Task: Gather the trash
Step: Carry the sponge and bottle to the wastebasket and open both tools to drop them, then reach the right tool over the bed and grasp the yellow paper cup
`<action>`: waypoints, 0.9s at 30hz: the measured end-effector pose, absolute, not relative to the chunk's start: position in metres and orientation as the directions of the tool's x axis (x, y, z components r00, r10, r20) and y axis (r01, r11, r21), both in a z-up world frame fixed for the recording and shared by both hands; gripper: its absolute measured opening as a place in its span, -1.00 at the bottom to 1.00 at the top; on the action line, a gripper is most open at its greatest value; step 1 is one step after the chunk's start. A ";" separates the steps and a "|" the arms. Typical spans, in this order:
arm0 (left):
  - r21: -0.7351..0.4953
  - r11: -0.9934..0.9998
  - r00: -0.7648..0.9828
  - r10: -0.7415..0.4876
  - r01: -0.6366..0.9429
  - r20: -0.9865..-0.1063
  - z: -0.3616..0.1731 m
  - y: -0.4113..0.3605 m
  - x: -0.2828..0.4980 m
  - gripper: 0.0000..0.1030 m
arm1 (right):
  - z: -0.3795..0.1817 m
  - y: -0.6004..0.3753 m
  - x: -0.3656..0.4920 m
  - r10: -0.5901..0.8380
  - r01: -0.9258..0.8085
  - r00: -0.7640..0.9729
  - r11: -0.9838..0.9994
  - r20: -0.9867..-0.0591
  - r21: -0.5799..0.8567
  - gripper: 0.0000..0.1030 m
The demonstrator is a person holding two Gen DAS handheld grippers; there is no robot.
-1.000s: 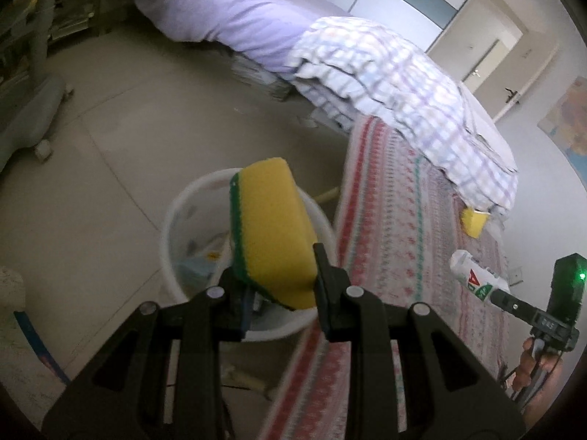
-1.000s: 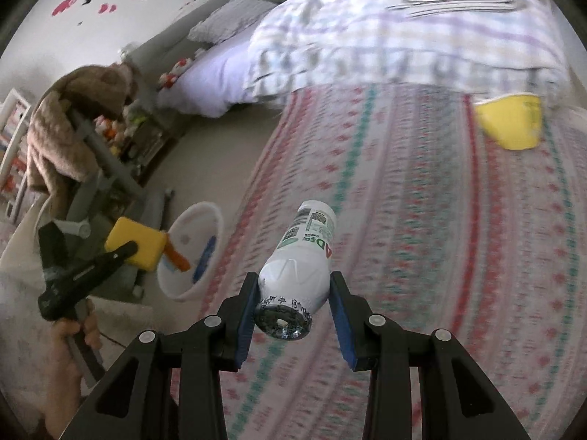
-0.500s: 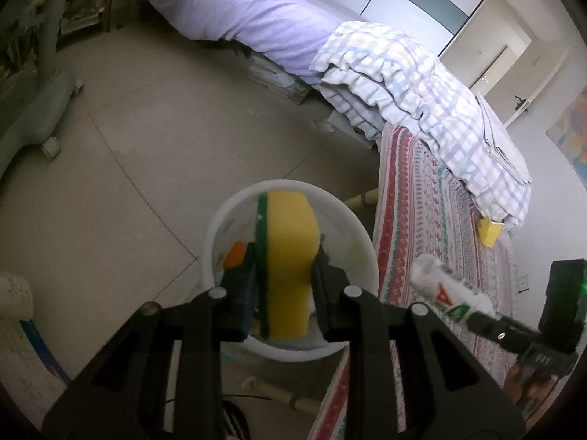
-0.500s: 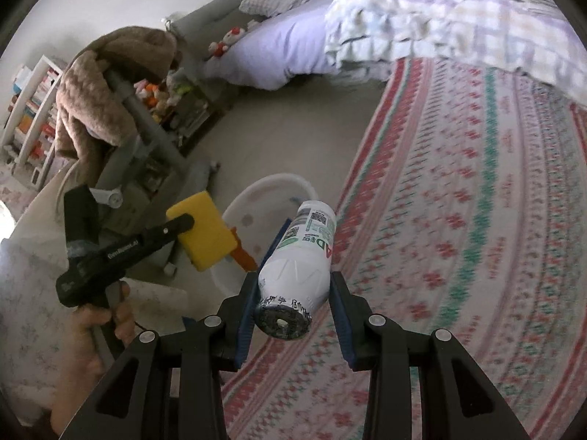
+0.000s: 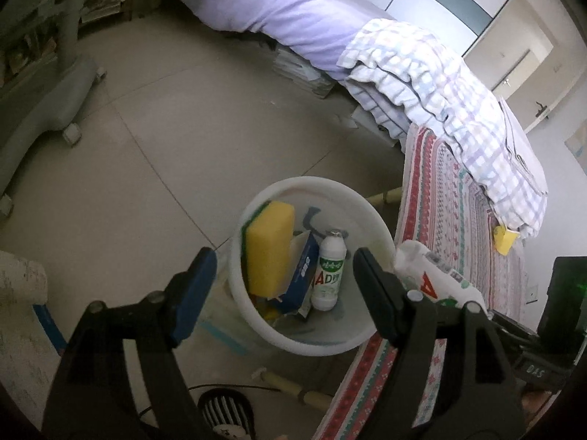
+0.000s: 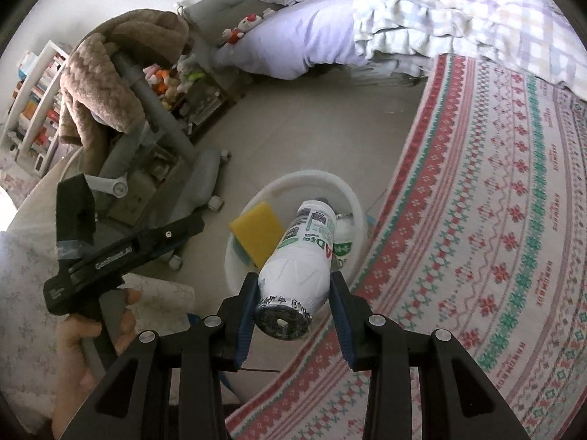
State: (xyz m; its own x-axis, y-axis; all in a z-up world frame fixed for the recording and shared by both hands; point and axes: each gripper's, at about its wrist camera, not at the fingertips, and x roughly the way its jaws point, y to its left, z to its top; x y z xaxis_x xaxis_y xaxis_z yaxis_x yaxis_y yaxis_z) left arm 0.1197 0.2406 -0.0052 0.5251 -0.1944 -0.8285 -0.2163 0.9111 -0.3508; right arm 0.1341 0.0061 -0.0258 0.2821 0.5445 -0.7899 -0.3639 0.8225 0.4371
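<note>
The patterned rug (image 6: 495,220) fills the right of the room, its edge lying just beside the white bin (image 5: 370,216) on the tiled floor (image 5: 146,139), with the bed (image 5: 286,11) beyond. Half a second ago the left gripper (image 5: 282,275) was clamped on the yellow sponge (image 5: 269,245) over the bin's mouth; now its jaws stand wide apart with nothing between them, and the sponge lies inside the bin, leaning against the near-left wall on top of a blue carton (image 5: 302,275) and beside a small white bottle (image 5: 330,271) already there. So that piece of trash counts as collected, and the left tool is free for another. The right gripper (image 6: 293,304) has come closer to the bin over the same second and is closed on a second white bottle (image 6: 299,271), base toward the camera, its neck pointing over the rim. That bottle looks to be next: it needs carrying a little further over the opening before release, or it may strike the rim and roll onto the rug.
</note>
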 end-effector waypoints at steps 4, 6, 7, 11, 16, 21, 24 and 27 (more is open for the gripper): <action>-0.337 0.908 0.509 -0.173 -0.249 -0.843 -0.006 0.246 0.119 0.59 | -0.031 0.016 0.142 0.553 -0.366 0.273 0.817 -0.787 0.446 -0.23; -0.304 0.913 0.502 -0.133 -0.274 -0.854 -0.006 0.247 0.118 0.69 | -0.031 0.019 0.146 0.569 -0.370 0.282 0.807 -0.773 0.460 -0.08; -0.290 0.915 0.500 -0.118 -0.281 -0.858 -0.005 0.247 0.118 0.74 | -0.031 0.018 0.148 0.558 -0.365 0.291 0.816 -0.777 0.449 0.32; -0.253 0.928 0.497 -0.089 -0.274 -0.863 -0.004 0.243 0.114 0.91 | -0.024 0.006 0.149 0.527 -0.356 0.350 0.840 -0.775 0.410 0.53; -0.248 0.939 0.494 -0.103 -0.237 -0.863 -0.001 0.230 0.113 0.93 | -0.021 -0.025 0.149 0.504 -0.289 0.364 0.861 -0.783 0.420 0.53; -0.249 0.949 0.490 -0.126 -0.194 -0.862 0.006 0.207 0.115 0.97 | -0.020 -0.068 0.150 0.442 -0.217 0.391 0.897 -0.807 0.385 0.53; -0.248 0.955 0.497 -0.137 -0.164 -0.857 0.012 0.189 0.119 0.98 | -0.018 -0.097 0.152 0.398 -0.164 0.420 0.917 -0.816 0.363 0.53; -0.261 0.956 0.495 -0.163 -0.136 -0.854 0.016 0.169 0.125 0.98 | -0.016 -0.128 0.155 0.346 -0.107 0.452 0.936 -0.822 0.335 0.54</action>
